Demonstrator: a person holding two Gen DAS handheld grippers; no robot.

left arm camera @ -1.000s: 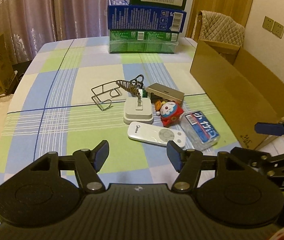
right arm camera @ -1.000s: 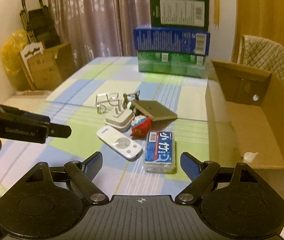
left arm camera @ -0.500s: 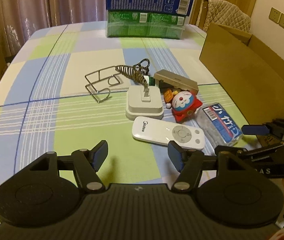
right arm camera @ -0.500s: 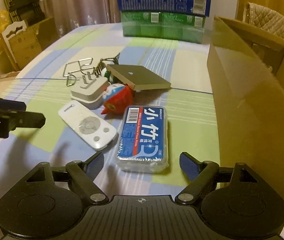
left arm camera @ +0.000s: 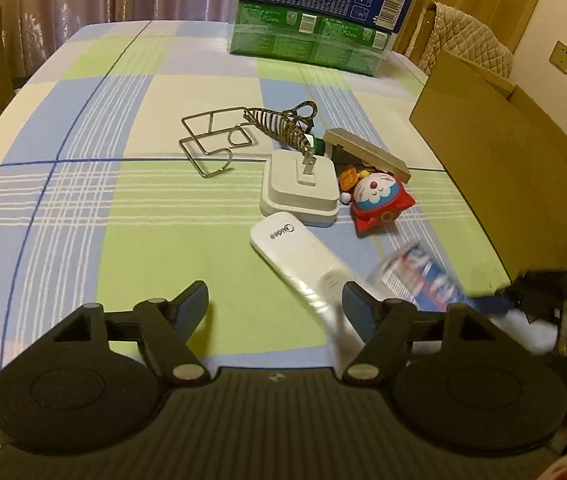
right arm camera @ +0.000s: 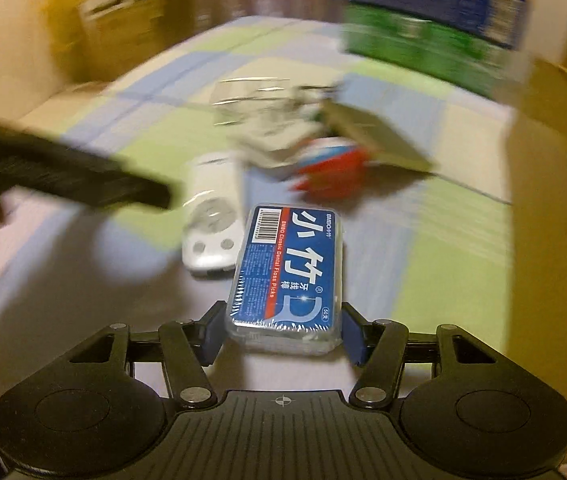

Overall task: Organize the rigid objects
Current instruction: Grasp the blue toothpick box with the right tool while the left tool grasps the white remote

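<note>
A blue floss-pick box (right arm camera: 287,276) in clear wrap lies between the pads of my right gripper (right arm camera: 282,330). Its jaws are closing, and the pads touch the box's two long sides at its near end. The box looks sharp while the room behind it is blurred. In the left wrist view the same box (left arm camera: 423,280) is a blur at the right. My left gripper (left arm camera: 275,304) hovers over the checked cloth with its jaws opening and nothing gripped. The white remote (left arm camera: 299,256) runs down to its right finger (left arm camera: 357,308).
Beyond the remote lie a white charger dock (left arm camera: 299,188), a red and blue cat toy (left arm camera: 379,200), a gold flat box (left arm camera: 367,152), a striped clip (left arm camera: 283,128) and a wire rack (left arm camera: 215,140). An open cardboard box (left arm camera: 503,168) stands at the right. Stacked cartons (left arm camera: 315,20) sit at the back.
Both grippers have sunk toward the table. The right jaws have narrowed from wide open onto the floss-pick box, which now moves with them. The left jaws have widened, and the remote has turned.
</note>
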